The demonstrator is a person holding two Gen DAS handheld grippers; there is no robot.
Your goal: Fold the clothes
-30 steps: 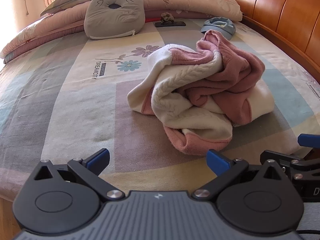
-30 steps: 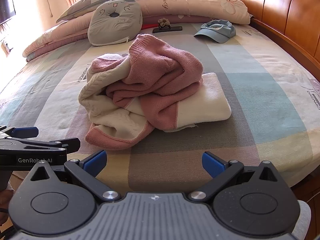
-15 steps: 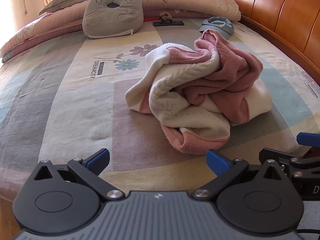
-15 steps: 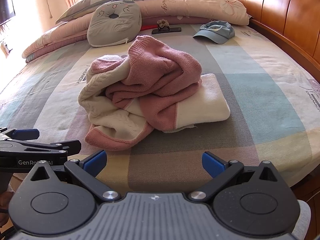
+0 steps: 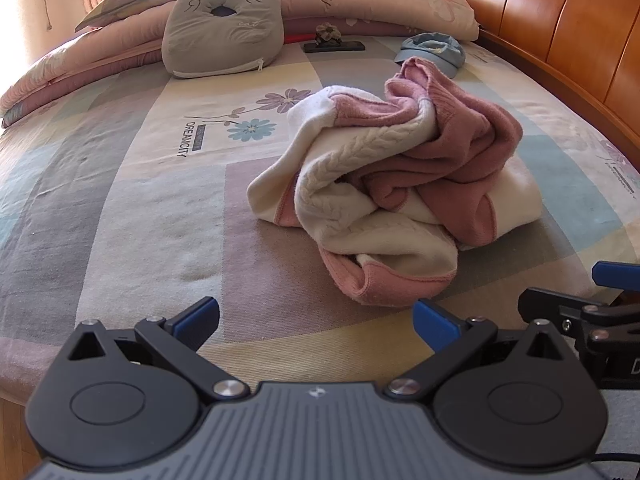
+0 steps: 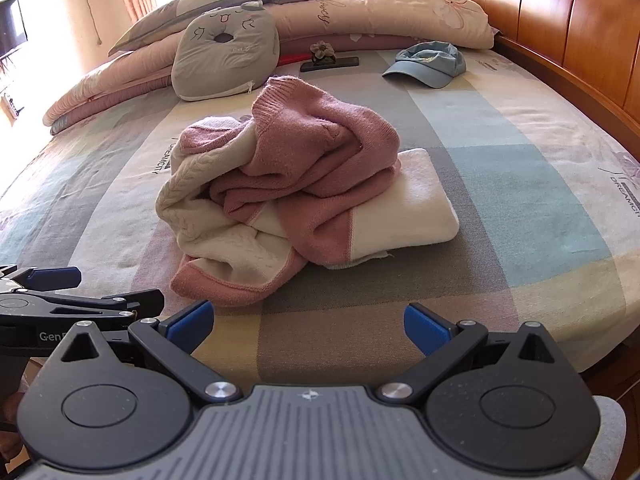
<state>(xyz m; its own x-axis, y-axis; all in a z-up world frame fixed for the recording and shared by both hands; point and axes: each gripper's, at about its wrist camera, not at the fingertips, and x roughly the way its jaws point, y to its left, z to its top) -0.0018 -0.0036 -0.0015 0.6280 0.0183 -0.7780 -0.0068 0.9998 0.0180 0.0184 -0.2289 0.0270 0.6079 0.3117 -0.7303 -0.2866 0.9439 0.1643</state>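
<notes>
A pink and cream knitted sweater (image 5: 400,184) (image 6: 296,196) lies crumpled in a heap in the middle of the bed. My left gripper (image 5: 316,320) hovers open over the bed's near edge, a short way in front of the heap's pink hem. My right gripper (image 6: 306,326) is open too, level with the left one and just right of it, facing the heap. Nothing sits between either pair of blue fingertips. Each gripper shows at the edge of the other's view.
The patchwork bedspread (image 5: 132,200) has flat room on both sides of the heap. At the back lie a grey cat cushion (image 5: 224,32), a phone with a small flower (image 6: 328,60), a blue cap (image 6: 432,64) and long pillows. A wooden headboard (image 6: 560,20) runs along the right.
Both grippers have eased slightly forward toward the sweater heap. The jaws stay open and the sweater has not moved.
</notes>
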